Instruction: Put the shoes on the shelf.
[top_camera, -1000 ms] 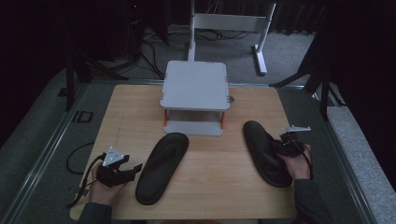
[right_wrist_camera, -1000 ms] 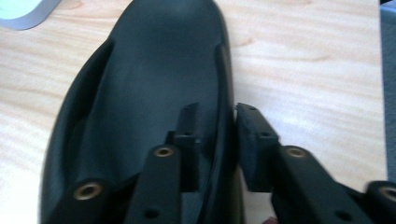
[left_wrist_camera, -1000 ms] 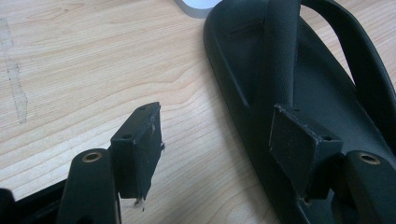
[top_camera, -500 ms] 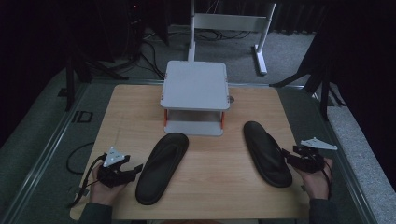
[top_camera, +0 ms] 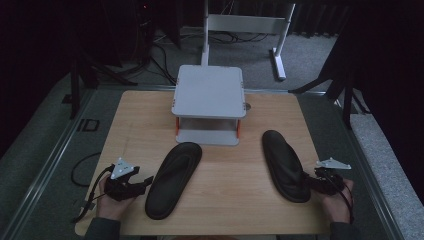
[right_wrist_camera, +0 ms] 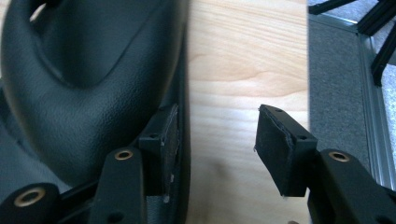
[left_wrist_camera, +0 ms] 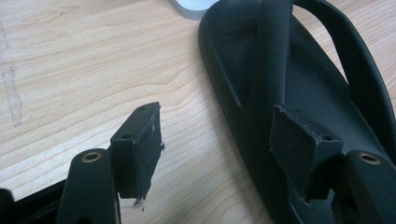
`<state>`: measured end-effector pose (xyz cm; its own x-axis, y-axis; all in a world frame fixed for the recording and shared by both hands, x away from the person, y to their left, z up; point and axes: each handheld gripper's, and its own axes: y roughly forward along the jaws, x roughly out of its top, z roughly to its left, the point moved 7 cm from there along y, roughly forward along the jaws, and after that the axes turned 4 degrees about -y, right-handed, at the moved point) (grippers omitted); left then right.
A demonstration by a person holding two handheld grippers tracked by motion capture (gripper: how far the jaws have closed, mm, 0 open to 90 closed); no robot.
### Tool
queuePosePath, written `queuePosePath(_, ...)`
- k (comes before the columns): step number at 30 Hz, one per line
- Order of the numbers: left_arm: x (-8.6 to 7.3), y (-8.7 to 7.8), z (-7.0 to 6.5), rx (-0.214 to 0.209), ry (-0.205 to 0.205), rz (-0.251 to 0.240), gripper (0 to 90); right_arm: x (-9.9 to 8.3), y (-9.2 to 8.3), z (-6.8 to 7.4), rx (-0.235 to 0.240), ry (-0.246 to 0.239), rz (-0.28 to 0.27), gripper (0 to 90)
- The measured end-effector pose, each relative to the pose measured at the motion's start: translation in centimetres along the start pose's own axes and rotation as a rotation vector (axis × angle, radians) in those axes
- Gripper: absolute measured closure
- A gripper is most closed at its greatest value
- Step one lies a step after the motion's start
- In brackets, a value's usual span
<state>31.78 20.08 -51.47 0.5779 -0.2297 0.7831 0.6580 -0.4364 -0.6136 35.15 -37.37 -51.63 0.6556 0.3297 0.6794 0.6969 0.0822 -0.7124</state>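
Observation:
Two black sandals lie on the wooden table [top_camera: 135, 125]. The left sandal [top_camera: 175, 177] slants toward the front left, and the right sandal [top_camera: 282, 162] lies near the right edge. My left gripper [top_camera: 147, 181] rests at the front left, open, with its tips at that sandal's side. In the left gripper view its jaws [left_wrist_camera: 215, 135] straddle the rim of the sandal [left_wrist_camera: 322, 93] without pressing on it. My right gripper [top_camera: 306, 181] is open beside the right sandal's heel, its jaws having just been opening. In the right gripper view [right_wrist_camera: 217, 126] only bare wood lies between the pads, and the sandal [right_wrist_camera: 84, 70] is outside the left pad.
A grey two-level stand [top_camera: 209, 92] sits at the back middle of the table. Behind it on the floor is a white metal frame [top_camera: 247, 22]. A cable [top_camera: 82, 170] loops off the table's left edge. A metal rail [right_wrist_camera: 369, 116] and grey carpet border the right side.
My right gripper has let go of the right sandal's heel, opened, and slid off toward the right edge. The sandal has stayed put. The left gripper has not moved.

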Motion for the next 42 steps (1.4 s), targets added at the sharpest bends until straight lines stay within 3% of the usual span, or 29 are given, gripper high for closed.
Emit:
queuePosePath(3, 0.1, 0.0, 0.0, -0.001, 0.000, -0.001, 34.4, -0.2, -0.4, 1.2, 0.026, -0.029, -0.007, 48.4)
queuePosePath(6, 0.1, 0.1, -0.1, -0.004, 0.003, 0.000, 34.4, -0.2, -0.9, 3.0, 0.062, -0.087, -0.016, 47.8)
queuePosePath(13, 0.1, 0.0, -0.2, -0.005, 0.006, -0.003, 34.4, 0.6, -1.4, 8.6, 0.177, -0.243, -0.036, 43.8)
queuePosePath(16, 0.1, 0.0, -0.1, -0.005, 0.004, -0.006, 34.4, 1.2, -1.4, 10.5, 0.198, -0.263, -0.046, 42.1)
queuePosePath(18, 0.1, 0.0, -0.1, -0.006, 0.004, -0.003, 34.4, 1.5, -1.5, 11.7, 0.243, -0.280, -0.052, 43.5)
queuePosePath(20, 0.1, 0.1, -0.2, -0.007, 0.005, -0.003, 34.4, 1.6, -1.5, 12.9, 0.258, -0.324, -0.054, 43.4)
queuePosePath(24, 0.1, 0.1, -0.4, -0.011, 0.005, -0.002, 34.4, 2.0, -1.9, 15.6, 0.337, -0.398, -0.069, 42.9)
queuePosePath(27, 0.1, 0.2, -0.4, -0.013, 0.010, 0.002, 34.4, 2.4, -2.5, 16.6, 0.380, -0.427, -0.093, 42.1)
queuePosePath(31, 0.1, 0.1, -0.4, -0.013, 0.012, 0.001, 34.4, 3.6, -3.5, 15.6, 0.379, -0.401, -0.144, 42.3)
queuePosePath(35, 0.1, 0.1, -0.5, -0.017, 0.012, 0.002, 34.4, 4.8, -3.5, 12.8, 0.315, -0.347, -0.179, 42.2)
queuePosePath(42, 0.1, 0.2, -0.6, -0.021, 0.011, 0.002, 34.4, 6.9, 0.2, 6.4, 0.187, -0.197, -0.172, 38.3)
